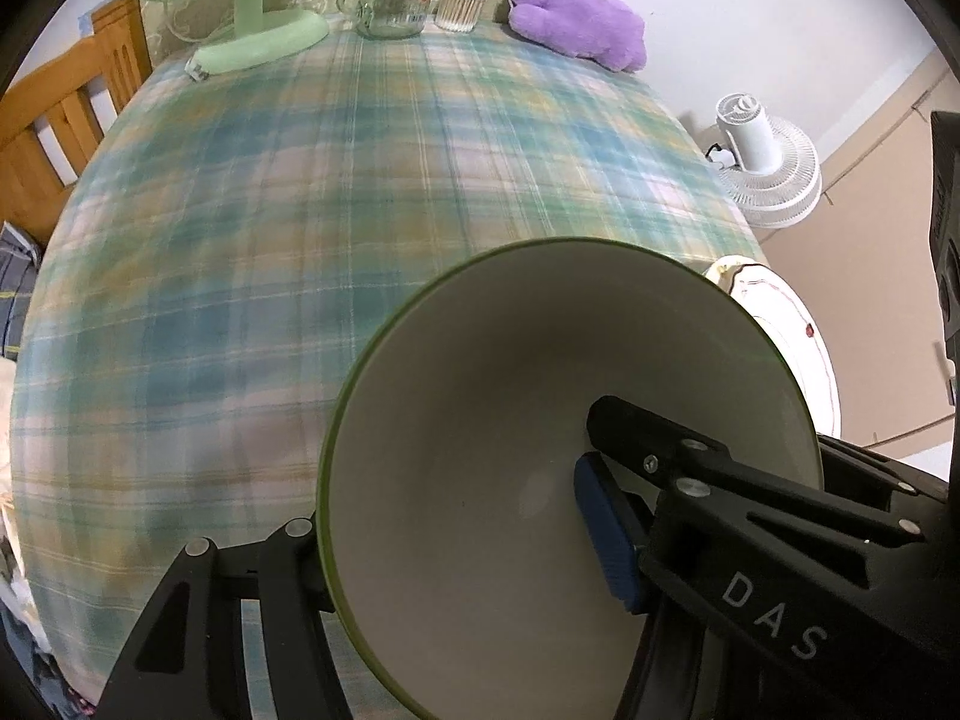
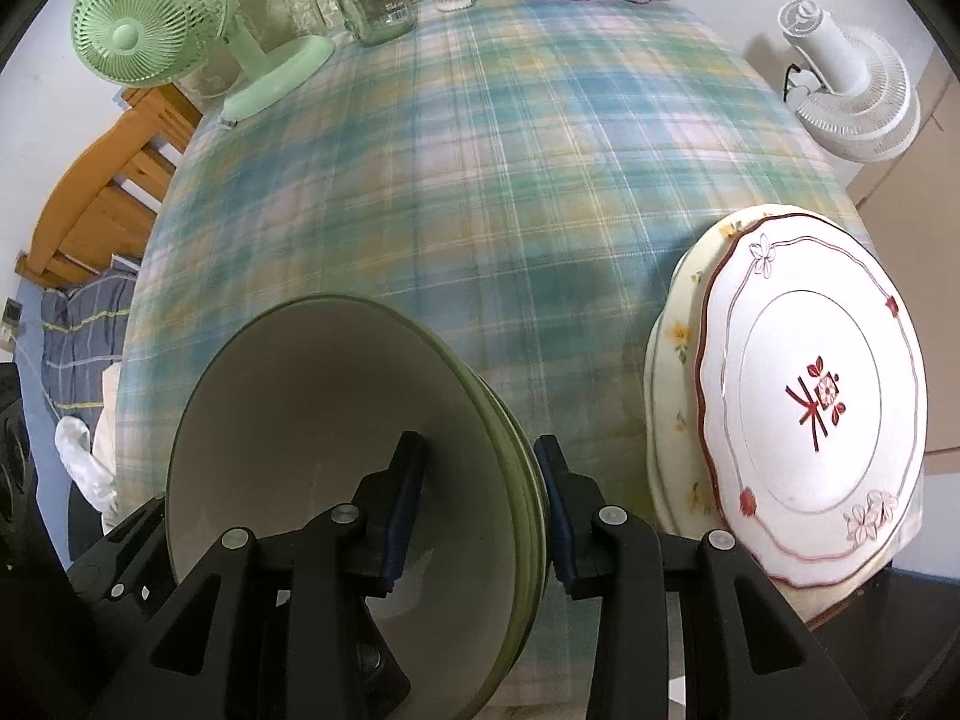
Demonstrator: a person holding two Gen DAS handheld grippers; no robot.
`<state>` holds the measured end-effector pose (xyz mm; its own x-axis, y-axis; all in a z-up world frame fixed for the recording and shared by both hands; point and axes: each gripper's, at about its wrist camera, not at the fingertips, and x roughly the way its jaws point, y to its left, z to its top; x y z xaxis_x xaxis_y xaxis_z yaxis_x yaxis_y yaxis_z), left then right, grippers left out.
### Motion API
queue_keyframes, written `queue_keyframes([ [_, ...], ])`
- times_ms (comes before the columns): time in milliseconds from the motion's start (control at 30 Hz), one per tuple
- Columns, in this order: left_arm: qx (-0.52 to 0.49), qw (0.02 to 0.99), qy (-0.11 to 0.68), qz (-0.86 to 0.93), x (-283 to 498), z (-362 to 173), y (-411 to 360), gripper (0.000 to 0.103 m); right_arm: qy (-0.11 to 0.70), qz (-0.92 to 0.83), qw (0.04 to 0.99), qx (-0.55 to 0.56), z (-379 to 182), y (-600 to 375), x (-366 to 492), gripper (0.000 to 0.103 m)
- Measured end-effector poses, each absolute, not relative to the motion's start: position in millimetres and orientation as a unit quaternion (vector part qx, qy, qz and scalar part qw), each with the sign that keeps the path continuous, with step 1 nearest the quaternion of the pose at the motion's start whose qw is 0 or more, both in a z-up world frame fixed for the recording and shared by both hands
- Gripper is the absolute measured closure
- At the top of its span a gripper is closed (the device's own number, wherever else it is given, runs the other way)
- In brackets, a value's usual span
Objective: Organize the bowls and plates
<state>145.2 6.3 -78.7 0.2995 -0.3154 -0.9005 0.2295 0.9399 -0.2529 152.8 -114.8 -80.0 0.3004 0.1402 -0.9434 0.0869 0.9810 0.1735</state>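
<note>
Both grippers straddle the rim of green-edged bowls [image 2: 336,480] on the plaid worktop [image 2: 480,180]. Only the right wrist view shows several bowls nested, the right gripper [image 2: 480,480] spread wide of their wall, and stacked plates [image 2: 810,408] alongside. The left gripper [image 1: 444,516] grips the top bowl [image 1: 480,420].

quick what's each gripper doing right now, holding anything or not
Left gripper: jaws straddle the rim of the top green bowl; grip cannot be told.
Right gripper: jaws straddle the rims of the stacked green bowls, open, not pressing.
</note>
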Motion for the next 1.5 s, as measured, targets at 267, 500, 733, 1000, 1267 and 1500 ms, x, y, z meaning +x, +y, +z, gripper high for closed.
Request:
queue_keyframes([
  [267, -0.026, 0.811, 0.552, -0.192, 136, -53, 15, 0.040, 0.570, -0.006, 0.815, 0.107, -53, -106, 135, 0.063],
  [500, -0.014, 0.821, 0.535, -0.199, 133, -33, 14, 0.040, 0.555, -0.013, 0.824, 0.117, -32, -105, 127, 0.063],
  [733, -0.005, 0.832, 0.520, -0.193, 131, -25, 0, 0.040, 0.539, -0.004, 0.834, 0.117, -21, -117, 124, 0.063],
  [1000, 0.003, 0.838, 0.512, -0.188, 130, -14, -36, 0.040, 0.531, 0.003, 0.840, 0.112, -10, -149, 122, 0.063],
  [1267, -0.002, 0.843, 0.509, -0.172, 128, -8, -72, 0.040, 0.531, 0.019, 0.840, 0.110, -5, -188, 125, 0.063],
  [1500, -0.006, 0.844, 0.509, -0.165, 127, -7, -102, 0.040, 0.532, 0.026, 0.840, 0.105, -3, -220, 127, 0.063],
])
